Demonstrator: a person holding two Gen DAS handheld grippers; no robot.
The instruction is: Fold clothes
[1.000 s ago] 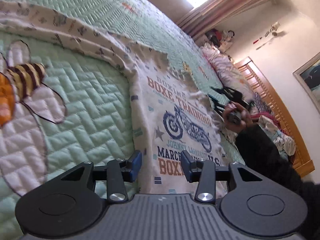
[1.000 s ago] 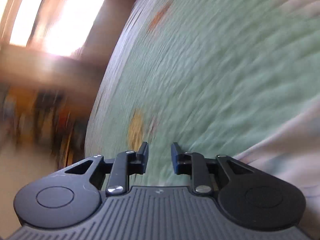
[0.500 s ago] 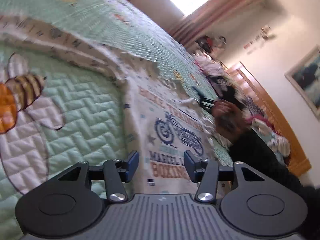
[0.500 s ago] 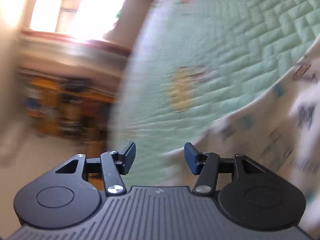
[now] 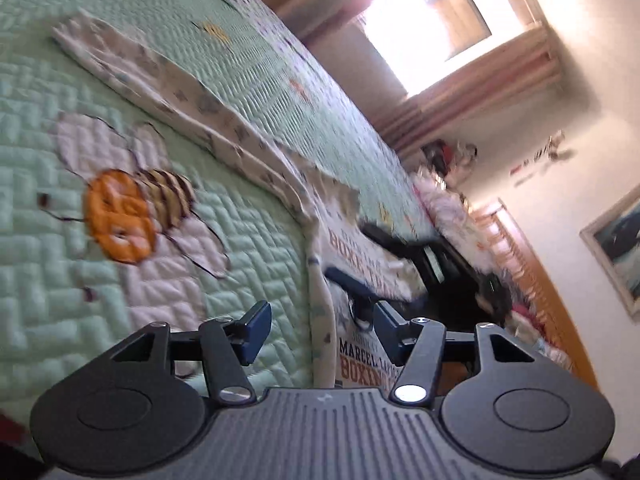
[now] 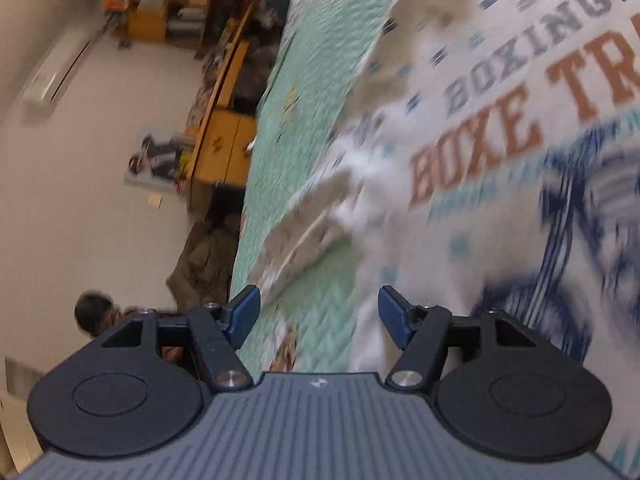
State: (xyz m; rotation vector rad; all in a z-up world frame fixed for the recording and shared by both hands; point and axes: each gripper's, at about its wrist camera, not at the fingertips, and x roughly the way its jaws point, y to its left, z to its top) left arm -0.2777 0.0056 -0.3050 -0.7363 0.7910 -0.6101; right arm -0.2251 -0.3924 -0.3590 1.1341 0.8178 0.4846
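The shirt [image 5: 360, 344] lies flat on the bed [image 5: 248, 280], printed front up, with the boxing lettering and the motorbike readable. One long sleeve [image 5: 168, 92] runs out straight across the green quilt, away from the body. Spread like that, it looks ready for a fold: sleeve first, then the sides, I'd say.

From the right wrist view, the print [image 6: 520, 128] fills the right half of the picture, and a ragged, bunched edge of cloth [image 6: 320, 208] sits just ahead of the right claw [image 6: 318, 316]. That claw is spread and its jaws are opening wider; nothing is between them, only quilt and the shirt's edge beyond. It points slightly down along the bed, low over the cloth, and the picture is smeared, so the hand is on the move.

Now the left claw [image 5: 320, 332]: spread too, jaws opening, nothing pinched. The shirt's side hem [image 5: 320, 320] runs up right between the fingers in this view, but the pads are clear of it. It too tips gently down toward the bed, near the shirt's lower part.

Beyond it, the other claw [image 5: 400, 264] shows dark and blurred over the chest print, well up the shirt. A bee patch [image 5: 136, 216] marks the quilt off to the left.

My read: both hands are lining up for a fresh hold, no fold started yet.
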